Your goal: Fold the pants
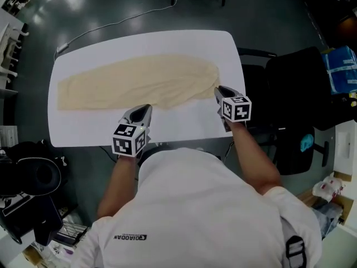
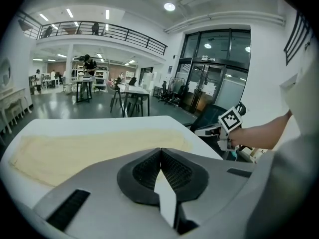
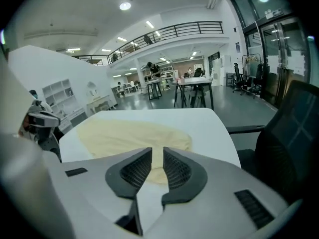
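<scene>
Pants [image 1: 139, 81] lie flat and lengthwise on the white table [image 1: 184, 128], narrow end at the left, wide end at the right.

Your left gripper [image 1: 145, 109] has its jaws pressed together with nothing between them. It hangs over bare table just short of the cloth's near edge. Likely risk: go in shut like that and you shove the fabric into a ridge instead of taking it.

Your right gripper [image 1: 220, 90] is parted only a narrow gap and empty, with its tip at the wide end's near corner; can't tell if it touches. Likely risk: a gap that small catches only the top layer, so the fold comes up skewed.

Pose: both forearms reach forward from your body and both grippers slant down at the table. The left is near mid-length, the right close to the table's right edge.
</scene>
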`<state>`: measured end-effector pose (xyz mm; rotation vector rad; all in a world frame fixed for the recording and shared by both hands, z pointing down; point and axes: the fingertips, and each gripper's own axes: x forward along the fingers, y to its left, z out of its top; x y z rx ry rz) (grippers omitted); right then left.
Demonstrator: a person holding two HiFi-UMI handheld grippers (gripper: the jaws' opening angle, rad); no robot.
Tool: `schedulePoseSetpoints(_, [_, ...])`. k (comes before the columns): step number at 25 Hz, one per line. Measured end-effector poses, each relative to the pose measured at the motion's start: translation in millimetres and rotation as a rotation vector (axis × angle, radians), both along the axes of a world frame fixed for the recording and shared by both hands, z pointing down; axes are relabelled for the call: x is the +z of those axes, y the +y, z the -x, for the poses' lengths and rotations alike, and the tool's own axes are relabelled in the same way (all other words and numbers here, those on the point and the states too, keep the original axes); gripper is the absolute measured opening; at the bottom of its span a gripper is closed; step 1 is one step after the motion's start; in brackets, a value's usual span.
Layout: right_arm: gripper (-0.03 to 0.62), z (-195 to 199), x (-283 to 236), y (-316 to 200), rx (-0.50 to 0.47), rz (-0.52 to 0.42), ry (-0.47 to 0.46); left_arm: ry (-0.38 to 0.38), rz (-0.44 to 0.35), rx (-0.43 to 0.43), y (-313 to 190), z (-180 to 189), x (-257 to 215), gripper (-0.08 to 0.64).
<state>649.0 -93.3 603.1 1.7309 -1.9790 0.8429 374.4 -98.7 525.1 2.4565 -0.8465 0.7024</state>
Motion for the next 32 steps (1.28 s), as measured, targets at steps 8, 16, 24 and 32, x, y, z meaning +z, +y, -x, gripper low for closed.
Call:
schedulePoseSetpoints(8, [0.15, -47.1, 54.6, -60.5, 0.214, 0.129, -0.011, -0.044, 0.058, 0.006, -38.5, 42.5, 29.6, 0.028])
schedulePoseSetpoints(16, [0.257, -52.7, 106.6, -80.7, 0.272, 0.227, -0.086, -0.042, 0.101, 0.039, -70.0, 69.7, 46.2, 0.028])
schedulePoseSetpoints(24, [0.252, -59.9, 113.1, -81.9, 0.341, 0.269, 0.053, -0.036, 0.121, 0.033, -84.2, 95.0, 53.7, 0.028])
schedulePoseSetpoints(32, [0.083, -42.9, 114.1, -91.4, 0.307, 0.285, 0.046, -0.022, 0.136, -0.005, -80.1, 124.9, 60.8, 0.028])
